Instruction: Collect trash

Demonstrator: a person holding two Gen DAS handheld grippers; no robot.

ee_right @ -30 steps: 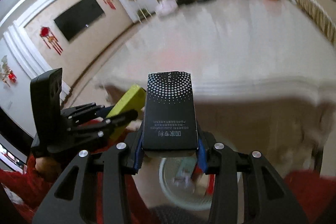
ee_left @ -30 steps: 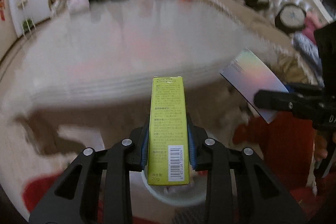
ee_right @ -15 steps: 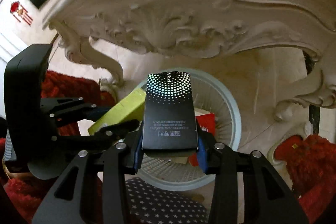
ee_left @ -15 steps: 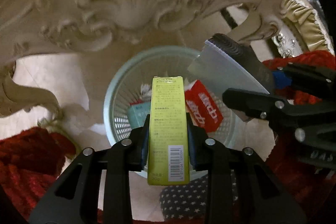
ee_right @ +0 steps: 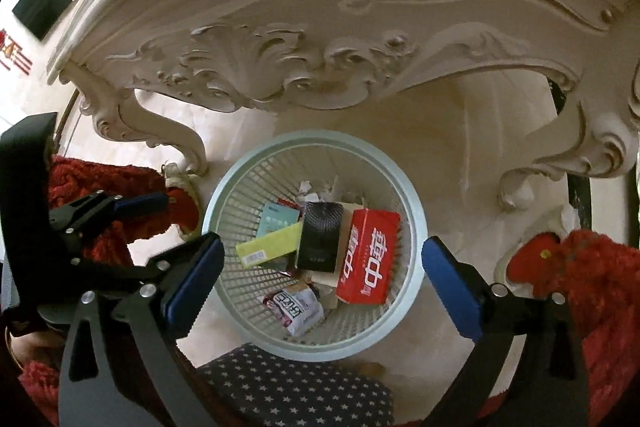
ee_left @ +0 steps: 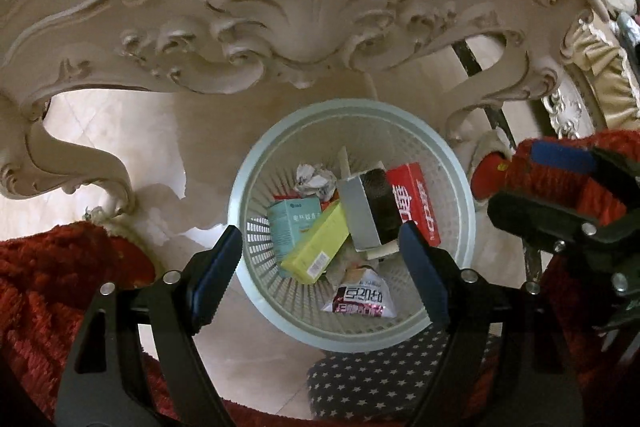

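1. The left hand-held gripper [ee_left: 320,267] points steeply down, fingers spread wide and holding nothing.
2. The right hand-held gripper [ee_right: 320,283] hangs beside it, likewise released and tilted downward.
3. Below both, the wastebasket [ee_left: 256,163] holds the yellow-green box [ee_left: 316,247] and black box [ee_right: 320,239], touching.

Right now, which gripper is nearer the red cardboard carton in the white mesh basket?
Right, likely. The right gripper hovers open over the red cardboard carton; the left gripper hovers open over the other side of the white mesh basket.
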